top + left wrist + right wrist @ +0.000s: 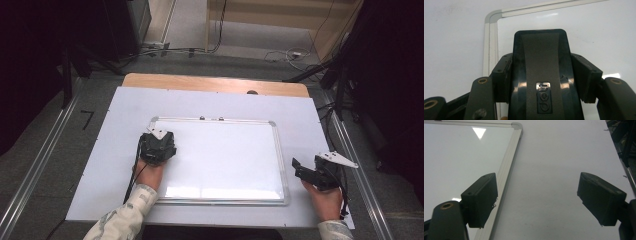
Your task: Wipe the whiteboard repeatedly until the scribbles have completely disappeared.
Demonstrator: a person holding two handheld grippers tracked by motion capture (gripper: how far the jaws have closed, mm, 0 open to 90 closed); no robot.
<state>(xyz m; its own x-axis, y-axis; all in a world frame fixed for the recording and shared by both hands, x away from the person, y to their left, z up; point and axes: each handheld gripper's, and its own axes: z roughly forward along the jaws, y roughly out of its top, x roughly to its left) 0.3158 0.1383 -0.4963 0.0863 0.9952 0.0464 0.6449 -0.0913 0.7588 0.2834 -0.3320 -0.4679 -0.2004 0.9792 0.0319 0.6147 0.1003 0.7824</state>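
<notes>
Left gripper (541,82) clamped on black eraser (540,62) over whiteboard (225,150) corner; right gripper (536,200) wide open, empty, beside frame.

The whiteboard (225,155) has a glossy, smooth white face in a pale frame, metal by the look of it. The eraser (540,75) is shiny black plastic with a matt grey band. The tabletop (210,82) — wood at its far edge — carries a matt white sheet (300,115).
</notes>
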